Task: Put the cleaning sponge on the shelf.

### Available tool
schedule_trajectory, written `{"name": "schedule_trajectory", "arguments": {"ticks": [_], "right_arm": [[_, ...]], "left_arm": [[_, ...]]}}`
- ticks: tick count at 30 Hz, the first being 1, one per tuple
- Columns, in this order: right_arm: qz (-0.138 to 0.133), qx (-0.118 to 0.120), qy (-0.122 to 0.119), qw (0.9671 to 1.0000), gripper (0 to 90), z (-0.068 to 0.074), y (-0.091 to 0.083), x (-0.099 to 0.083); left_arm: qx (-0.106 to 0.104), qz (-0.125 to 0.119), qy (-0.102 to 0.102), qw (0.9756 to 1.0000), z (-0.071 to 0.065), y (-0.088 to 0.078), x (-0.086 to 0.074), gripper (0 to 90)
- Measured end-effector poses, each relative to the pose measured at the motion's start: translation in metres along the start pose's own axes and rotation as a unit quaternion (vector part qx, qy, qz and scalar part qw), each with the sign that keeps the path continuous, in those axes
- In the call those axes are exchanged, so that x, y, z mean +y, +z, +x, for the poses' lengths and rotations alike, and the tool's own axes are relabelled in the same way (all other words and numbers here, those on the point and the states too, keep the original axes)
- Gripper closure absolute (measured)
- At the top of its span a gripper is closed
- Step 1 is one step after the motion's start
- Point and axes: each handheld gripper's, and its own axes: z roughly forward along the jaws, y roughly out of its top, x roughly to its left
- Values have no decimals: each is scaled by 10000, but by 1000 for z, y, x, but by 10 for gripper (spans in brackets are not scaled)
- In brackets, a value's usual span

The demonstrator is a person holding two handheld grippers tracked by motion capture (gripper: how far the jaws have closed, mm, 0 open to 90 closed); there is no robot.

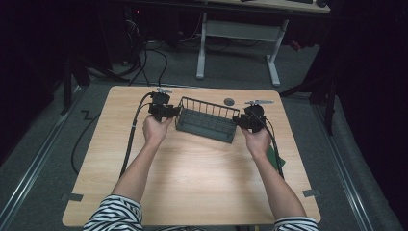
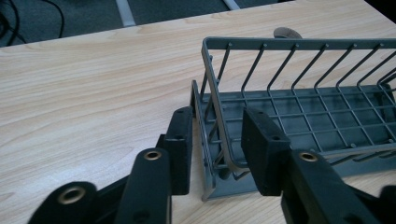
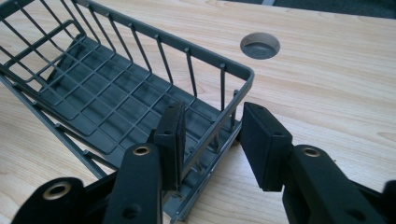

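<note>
rack position: dark grey wire rack (image 1: 207,120) sits on the wood surface (image 1: 192,178) toward its 12 o'clock edge, long axis running 9 to 3 and slightly skewed
rack vs left hand-held gripper: left hand-held gripper (image 1: 166,111) at the rack's 9 o'clock end; in the left gripper view the end wall (image 2: 219,126) stands between the jaws
rack vs right hand-held gripper: right hand-held gripper (image 1: 243,120) at the rack's 3 o'clock end; in the right gripper view the end rim (image 3: 233,107) runs between the jaws
left state: jaws parted, straddling the end wall, gap visible on both sides, not clamped
right state: jaws parted, straddling the end rim; one pad (image 3: 173,140) close against the wires, contact unclear, other pad clear of it
rack look: open-top, grid floor, bent-wire uprights under a top rail, empty
other: round cable hole (image 1: 229,101) in the surface near the rack's 12 o'clock side
</note>
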Motion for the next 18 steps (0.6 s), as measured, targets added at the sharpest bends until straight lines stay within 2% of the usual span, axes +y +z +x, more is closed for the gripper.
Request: {"name": "schedule_trajectory", "arguments": {"ticks": [7,9,11,18], "right_arm": [[80,-42,-18,10000,643,2,1,2],[101,-94,-52,9999,642,3,2,3],[118,-95,-79,9999,634,3,3,3],[178,-120,-11,9998,630,4,5,3]], "left_arm": [[-82,58,42,9999,0,2,1,744],[-57,166,175,9997,-3,5,4,753],[-63,194,206,9996,-5,6,5,761],[-17,257,140,9996,-4,10,6,816]]}}
